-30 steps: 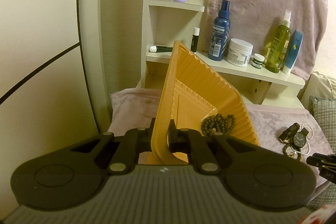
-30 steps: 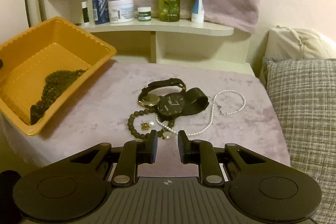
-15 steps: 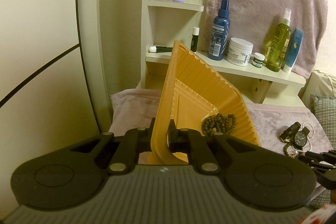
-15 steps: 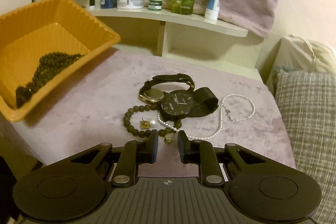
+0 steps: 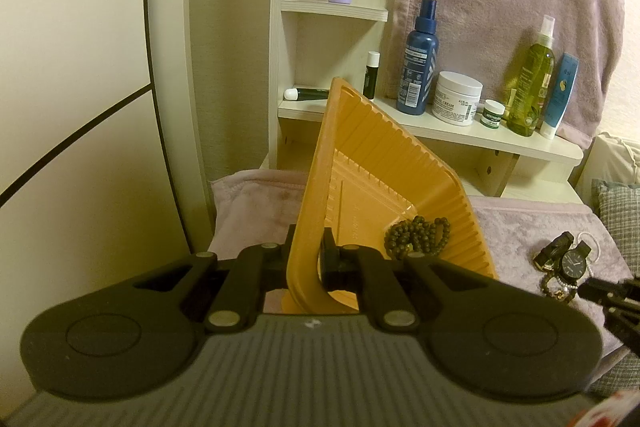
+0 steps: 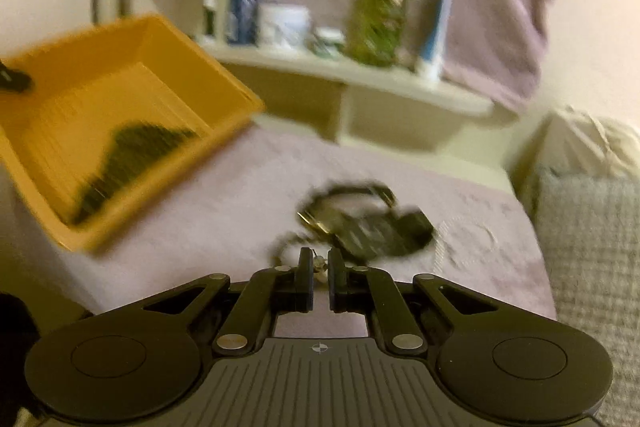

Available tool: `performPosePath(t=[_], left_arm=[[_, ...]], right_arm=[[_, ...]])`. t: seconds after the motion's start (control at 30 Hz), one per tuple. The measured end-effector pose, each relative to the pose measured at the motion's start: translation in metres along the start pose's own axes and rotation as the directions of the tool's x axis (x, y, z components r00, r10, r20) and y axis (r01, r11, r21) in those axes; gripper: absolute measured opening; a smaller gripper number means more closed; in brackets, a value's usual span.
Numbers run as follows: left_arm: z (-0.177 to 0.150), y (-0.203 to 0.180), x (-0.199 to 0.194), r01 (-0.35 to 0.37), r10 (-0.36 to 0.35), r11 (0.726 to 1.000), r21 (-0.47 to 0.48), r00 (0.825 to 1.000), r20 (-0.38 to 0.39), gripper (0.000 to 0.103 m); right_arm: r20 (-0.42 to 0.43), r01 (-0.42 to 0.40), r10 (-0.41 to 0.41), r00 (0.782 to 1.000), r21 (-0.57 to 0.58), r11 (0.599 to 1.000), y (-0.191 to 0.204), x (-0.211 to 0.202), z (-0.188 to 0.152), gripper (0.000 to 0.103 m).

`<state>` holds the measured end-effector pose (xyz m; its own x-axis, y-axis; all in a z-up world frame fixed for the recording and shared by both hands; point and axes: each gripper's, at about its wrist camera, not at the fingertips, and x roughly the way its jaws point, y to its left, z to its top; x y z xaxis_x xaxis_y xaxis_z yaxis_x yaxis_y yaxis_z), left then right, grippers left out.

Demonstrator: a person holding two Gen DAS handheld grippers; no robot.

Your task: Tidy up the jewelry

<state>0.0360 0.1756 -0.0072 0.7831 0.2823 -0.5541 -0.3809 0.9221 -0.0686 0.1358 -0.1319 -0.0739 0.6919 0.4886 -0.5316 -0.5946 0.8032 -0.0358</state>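
Observation:
My left gripper (image 5: 306, 251) is shut on the near rim of an orange tray (image 5: 384, 179) and holds it tilted; a dark bead necklace (image 5: 418, 237) lies in its low corner. The tray (image 6: 132, 115) also shows at the left of the blurred right wrist view. My right gripper (image 6: 319, 269) is low over the jewelry pile of black watches (image 6: 372, 227), a bead bracelet and a pearl strand. Its jaws stand a narrow gap apart, with a small pale piece (image 6: 319, 263) between the tips. The pile (image 5: 568, 263) and the right gripper's tips (image 5: 600, 293) show in the left wrist view.
The jewelry lies on a mauve cloth (image 6: 240, 211) over a low surface. A white shelf (image 5: 460, 131) behind holds bottles, a cream jar and tubes. A grey checked cushion (image 6: 592, 267) is at the right. A pale wall panel (image 5: 80, 67) is at the left.
My right gripper has moved forward and down onto the near edge of the jewelry pile, and its jaws have narrowed. The right view is now motion-blurred. The left gripper and tray have hardly moved.

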Motion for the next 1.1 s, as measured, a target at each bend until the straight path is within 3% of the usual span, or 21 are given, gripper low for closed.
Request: performPosePath(t=[0.1,0.33,0.57,0.7,0.8,0.87,1.1], left_arm=[[0.000,0.000,0.000,0.001,-0.001,1.000,-0.001,1.000,0.000,0.007],[0.000,0.000,0.000,0.002,-0.002,1.000,0.000,1.000,0.000,0.007],[0.000,0.001,0.000,0.008,-0.008,1.000,-0.006,1.000,0.002,0.007],[0.000,0.001,0.000,0.008,-0.008,1.000,-0.006,1.000,0.002,0.007],[0.000,0.001,0.000,0.009,-0.009,1.000,-0.007,1.000,0.001,0.007],[0.000,0.002,0.000,0.009,-0.009,1.000,-0.009,1.000,0.001,0.007],[-0.001,0.002,0.000,0.011,-0.011,1.000,-0.012,1.000,0.002,0.007]], right_arm=[[0.044,-0.107,0.107,0.993,0.005,0.994,0.015,-0.008,0.022,0.007],[0.055,-0.312,0.316,0.947,-0.062,0.948,0.060,-0.002,0.048,0.007],[0.014,-0.385,0.389,0.921,-0.119,0.915,0.090,0.018,0.051,0.007],[0.013,-0.398,0.403,0.915,-0.127,0.909,0.094,0.023,0.049,0.007],[0.023,-0.435,0.439,0.898,-0.110,0.894,0.092,0.021,0.047,0.012],[0.036,-0.430,0.436,0.899,-0.118,0.895,0.090,0.016,0.045,0.028],[0.061,-0.268,0.266,0.962,0.023,0.963,0.047,0.000,0.022,0.029]])
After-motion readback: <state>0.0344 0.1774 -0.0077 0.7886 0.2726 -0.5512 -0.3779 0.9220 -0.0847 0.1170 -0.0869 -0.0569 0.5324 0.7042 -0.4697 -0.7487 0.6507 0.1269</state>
